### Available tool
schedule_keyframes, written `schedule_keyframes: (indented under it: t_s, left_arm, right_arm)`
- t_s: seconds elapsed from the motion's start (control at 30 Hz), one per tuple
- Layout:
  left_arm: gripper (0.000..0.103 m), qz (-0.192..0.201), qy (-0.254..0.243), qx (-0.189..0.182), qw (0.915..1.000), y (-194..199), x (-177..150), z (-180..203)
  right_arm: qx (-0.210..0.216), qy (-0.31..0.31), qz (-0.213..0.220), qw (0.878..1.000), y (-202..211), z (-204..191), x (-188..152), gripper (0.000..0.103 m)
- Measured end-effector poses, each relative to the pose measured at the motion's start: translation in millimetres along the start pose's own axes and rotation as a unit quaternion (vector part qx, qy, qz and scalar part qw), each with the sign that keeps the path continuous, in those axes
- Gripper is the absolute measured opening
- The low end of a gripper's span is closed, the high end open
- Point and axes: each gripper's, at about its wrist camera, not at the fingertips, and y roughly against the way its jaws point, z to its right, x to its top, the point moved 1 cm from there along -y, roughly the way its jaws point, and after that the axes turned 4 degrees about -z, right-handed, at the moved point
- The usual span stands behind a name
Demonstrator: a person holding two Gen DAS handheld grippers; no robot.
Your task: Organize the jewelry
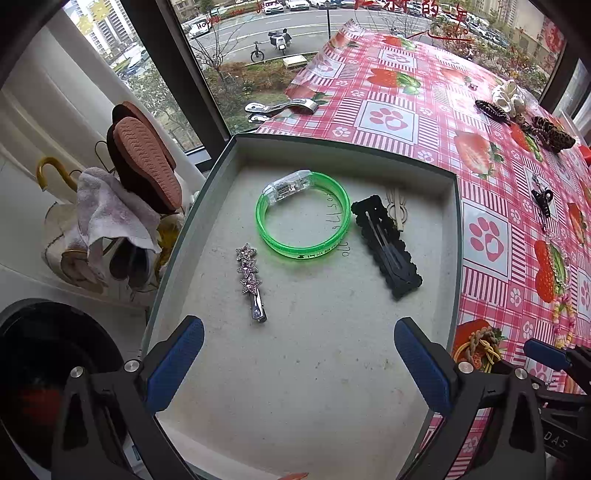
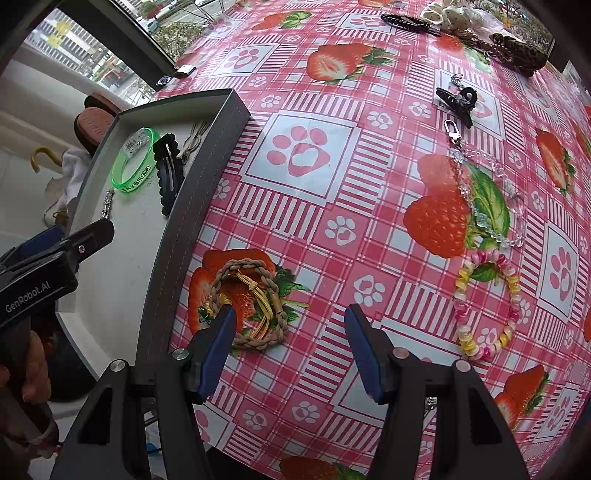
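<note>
A grey tray [image 1: 452,229] holds a green bangle [image 1: 301,221], a star hair clip [image 1: 250,280] and a black snap clip [image 1: 388,245]. My left gripper [image 1: 299,362] is open and empty above the tray's near part. My right gripper [image 2: 290,350] is open over the tablecloth; its left finger [image 2: 218,343] overlaps a braided rope bracelet with gold hair ties [image 2: 251,299]. A pink and yellow bead bracelet [image 2: 487,302], a clear crystal chain [image 2: 491,195] and a black claw clip [image 2: 456,101] lie on the cloth. The tray also shows in the right wrist view [image 2: 184,236].
More hair clips [image 2: 521,51] and a white scrunchie [image 2: 447,11] lie at the table's far edge. A metal clamp [image 1: 280,108] sits at the far left table corner. Left of the table stand a rack with slippers [image 1: 144,166] and a dark bin [image 1: 55,369].
</note>
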Motion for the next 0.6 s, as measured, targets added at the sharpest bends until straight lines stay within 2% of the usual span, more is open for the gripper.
schedule_keyframes:
  t_s: [0.17,0.37,0.6]
  left_arm:
    - [0.103,-0.003,0.001,-0.001,1.0000,4.5,-4.9,1.7]
    - [0.103,-0.003,0.004,0.000,1.0000,6.9,-9.3,0.2]
    - [0.103,-0.004,0.008,0.003,1.0000,10.3,-12.1,-6.6]
  right_arm:
    - [-0.001,-0.001,-0.001,1.000,-1.2,2.2,-2.2,0.055]
    - [0.035,0.022,0.007,0.999,5.9,-4.7,-11.4,0.050]
    - [0.063,0.059,-0.001,0.996,-8.2,-36.2,-7.5,0.032]
